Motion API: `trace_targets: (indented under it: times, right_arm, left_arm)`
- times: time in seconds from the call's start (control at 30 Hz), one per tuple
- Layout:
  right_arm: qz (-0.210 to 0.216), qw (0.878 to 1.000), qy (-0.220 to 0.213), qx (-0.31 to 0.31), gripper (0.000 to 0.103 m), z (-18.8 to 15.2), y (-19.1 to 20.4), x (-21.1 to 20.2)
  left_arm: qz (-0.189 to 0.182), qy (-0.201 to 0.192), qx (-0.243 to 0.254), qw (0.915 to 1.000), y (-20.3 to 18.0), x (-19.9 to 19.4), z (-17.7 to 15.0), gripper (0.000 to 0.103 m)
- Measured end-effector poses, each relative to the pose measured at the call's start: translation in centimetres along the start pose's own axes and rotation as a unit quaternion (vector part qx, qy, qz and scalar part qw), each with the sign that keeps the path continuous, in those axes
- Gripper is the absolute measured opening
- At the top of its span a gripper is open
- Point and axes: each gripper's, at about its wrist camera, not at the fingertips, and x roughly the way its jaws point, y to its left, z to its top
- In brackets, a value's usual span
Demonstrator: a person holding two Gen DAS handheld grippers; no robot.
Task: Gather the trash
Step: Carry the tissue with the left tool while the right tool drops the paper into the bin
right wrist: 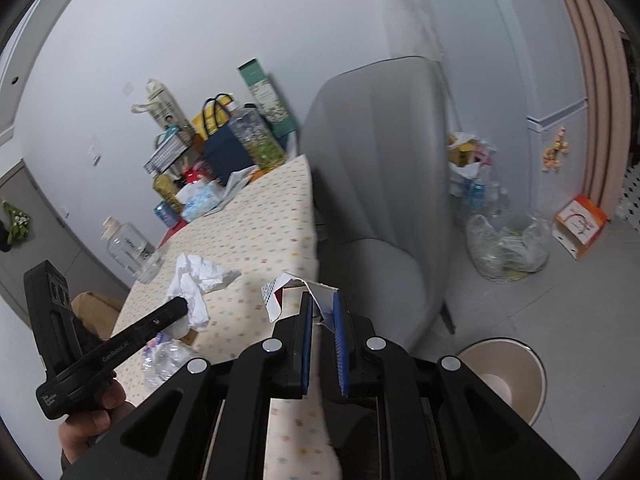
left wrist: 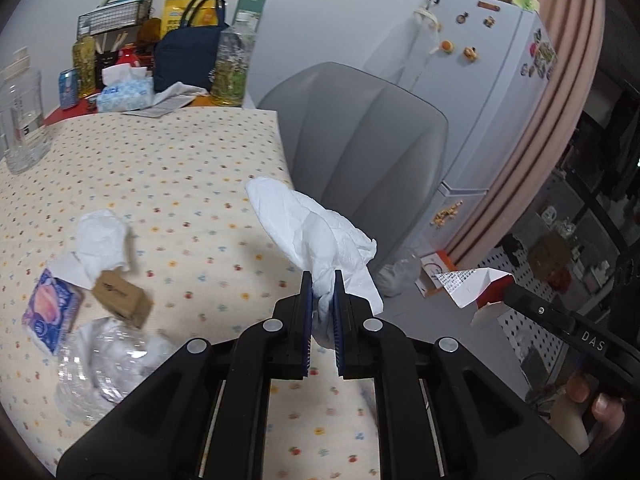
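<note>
Left claw (left wrist: 323, 280): clenched on a crumpled white tissue (left wrist: 316, 224), which sticks up and forward from between the blue pads and is carried above the near edge of the desk (left wrist: 168, 168). Right claw (right wrist: 323, 300): clenched on a torn paper carton (right wrist: 288, 288), white with printed text outside and red inside; the carton is off the desk surface, held beside the desk's corner, in front of the grey chair (right wrist: 380, 168).

Remaining on the patterned desk cloth, left wrist view: a second crumpled tissue (left wrist: 102, 240), a small brown cardboard box (left wrist: 122, 298), a blue and pink packet (left wrist: 50, 312) and a crushed clear plastic bottle (left wrist: 104, 364), all grouped close together near the left side.

On the floor, right wrist view: a round beige bin (right wrist: 516, 380), open, just right of the right claw; a clear plastic bag (right wrist: 508, 244) with contents farther back, near an orange and white box (right wrist: 580, 226).
</note>
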Motion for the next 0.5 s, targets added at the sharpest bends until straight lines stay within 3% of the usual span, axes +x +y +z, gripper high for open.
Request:
trace_targets:
  times: [0.5]
  right_arm:
    - [-0.068, 0.996, 0.016, 0.051, 0.012, -2.3, -8.8, -0.6]
  left_arm:
    - [-0.029, 0.055, 0.054, 0.9966, -6.8, 4.5, -2.6, 0.009]
